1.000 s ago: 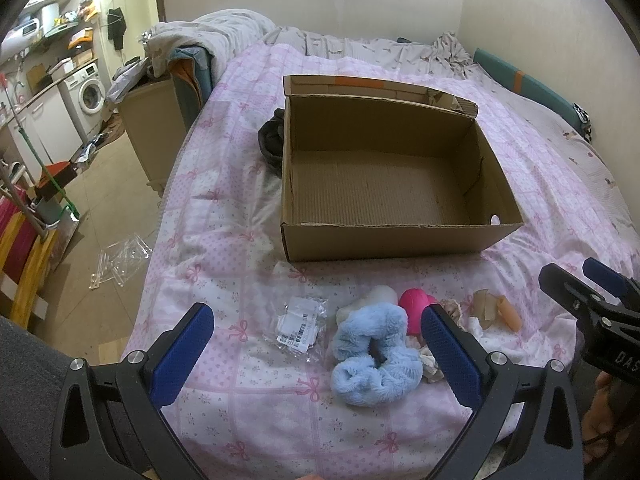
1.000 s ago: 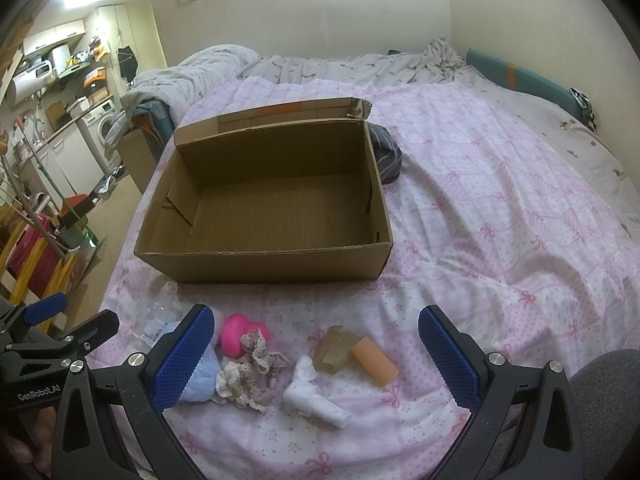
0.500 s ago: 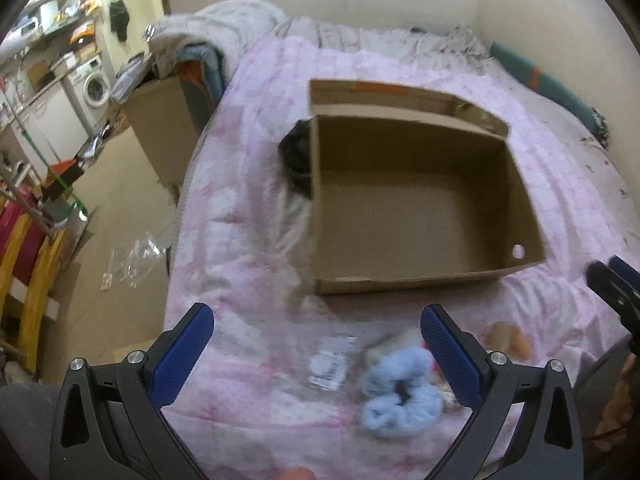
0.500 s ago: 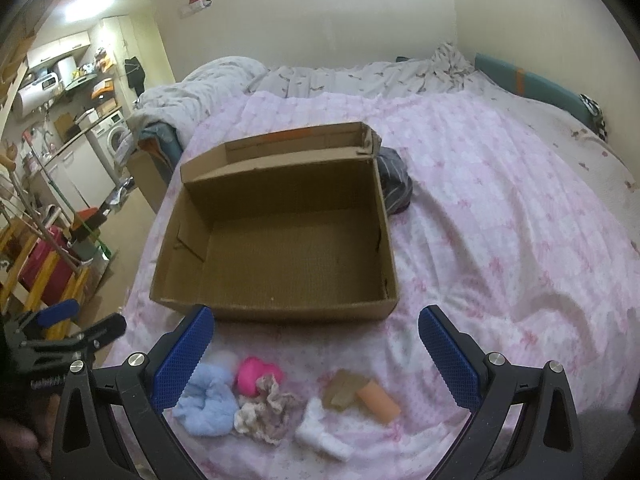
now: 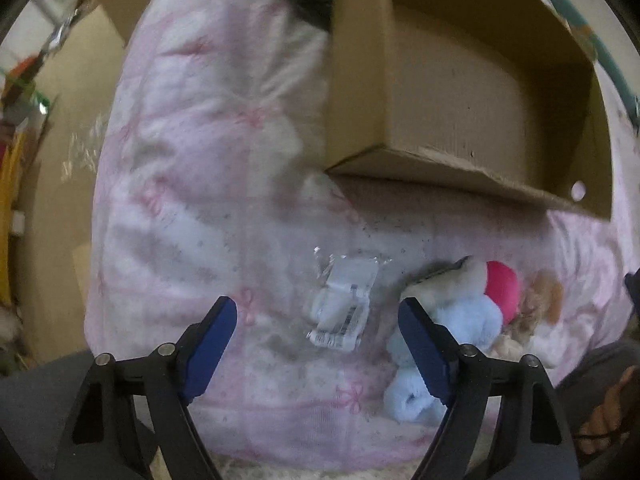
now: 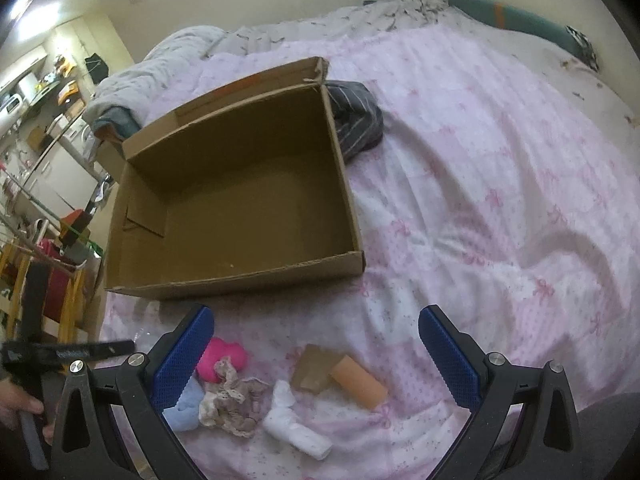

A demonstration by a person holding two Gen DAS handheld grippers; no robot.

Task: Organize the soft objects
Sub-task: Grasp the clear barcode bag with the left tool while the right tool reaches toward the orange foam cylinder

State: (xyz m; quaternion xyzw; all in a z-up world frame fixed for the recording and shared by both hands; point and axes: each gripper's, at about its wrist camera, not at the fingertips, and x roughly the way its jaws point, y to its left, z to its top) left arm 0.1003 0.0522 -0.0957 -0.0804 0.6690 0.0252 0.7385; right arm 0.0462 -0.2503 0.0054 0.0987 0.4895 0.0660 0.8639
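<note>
An open cardboard box (image 6: 352, 216) (image 5: 360, 80) stands on the pink quilt. In front of it lie a fluffy light-blue scrunchie (image 5: 472, 320) (image 6: 188, 404), a pink puff (image 5: 504, 288) (image 6: 224, 356), a beige lace scrunchie (image 6: 232, 400), a white rolled cloth (image 6: 296, 428), an orange foam roll (image 6: 360, 380) and a brown sponge piece (image 6: 316, 364). My left gripper (image 5: 318, 320) points down over a clear plastic packet (image 5: 344, 304); its jaws are closing with the packet between them, untouched. My right gripper (image 6: 316, 328) hangs open above the small pile.
A dark striped cloth (image 6: 356, 120) lies behind the box. The bed's left edge drops to a floor with clutter (image 6: 44, 264). A grey duvet (image 6: 172, 56) is bunched at the far end. The pink quilt (image 6: 500, 168) spreads wide to the right.
My left gripper has dropped and tipped down toward the packet and its jaws have narrowed. The right gripper has shifted nearer over the small objects.
</note>
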